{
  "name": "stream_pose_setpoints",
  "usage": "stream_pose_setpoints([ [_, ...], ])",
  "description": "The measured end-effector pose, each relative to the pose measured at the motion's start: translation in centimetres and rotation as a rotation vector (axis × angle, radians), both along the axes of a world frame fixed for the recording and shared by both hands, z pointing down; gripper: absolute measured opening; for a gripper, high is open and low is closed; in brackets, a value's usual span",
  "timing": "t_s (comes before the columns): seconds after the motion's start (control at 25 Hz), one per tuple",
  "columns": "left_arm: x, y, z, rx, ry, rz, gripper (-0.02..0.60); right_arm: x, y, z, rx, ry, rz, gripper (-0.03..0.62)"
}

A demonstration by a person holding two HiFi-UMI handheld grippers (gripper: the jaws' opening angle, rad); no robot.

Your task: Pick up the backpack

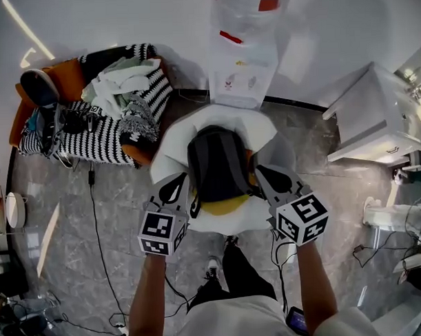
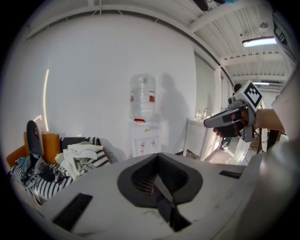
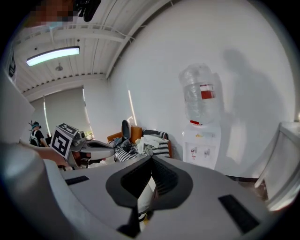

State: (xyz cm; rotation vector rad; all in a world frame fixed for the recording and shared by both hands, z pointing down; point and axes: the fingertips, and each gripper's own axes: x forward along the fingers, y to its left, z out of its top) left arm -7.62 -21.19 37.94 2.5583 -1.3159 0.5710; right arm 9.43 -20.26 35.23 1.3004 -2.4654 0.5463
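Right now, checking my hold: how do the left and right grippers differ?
The left gripper pinches a dark strap; the right gripper is shut with no strap visible. The left gripper flanks the backpack on its left, the right gripper on its right. Both are closed.

Dark grey backpack [image 1: 216, 164] with yellow lower edge, white chair [image 1: 261, 127], black-and-white striped blanket [image 1: 103, 143], orange sofa [image 1: 73, 78], grey marbled floor [image 1: 74, 224].

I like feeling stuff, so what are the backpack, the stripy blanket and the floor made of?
The backpack looks like woven synthetic fabric: matte dark grey, sagging softly, with a yellow part below. The stripy blanket seems to be knitted or woven yarn, since it drapes and looks fuzzy. The floor looks like polished grey stone or tile, with pale veins and shiny reflections.
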Motion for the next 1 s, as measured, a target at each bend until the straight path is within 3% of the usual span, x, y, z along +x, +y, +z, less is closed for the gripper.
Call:
stream_pose_setpoints([
  [0.36, 1.2, -3.3, 4.8, -0.075, -0.003, -0.034, 0.019, 0.5, -3.6, 4.9, -0.069, 0.007, -0.033, 0.002],
  [0.68, 1.8, -5.0, 9.3, -0.161, 0.0, -0.054, 0.023, 1.3, -5.8, 8.8, -0.14, -0.036, 0.012, 0.002],
  [1.0, 2.2, -6.1, 13.2, -0.24, -0.002, -0.069, 0.042, 1.5, -7.1, 13.1, -0.218, -0.038, -0.006, 0.005],
])
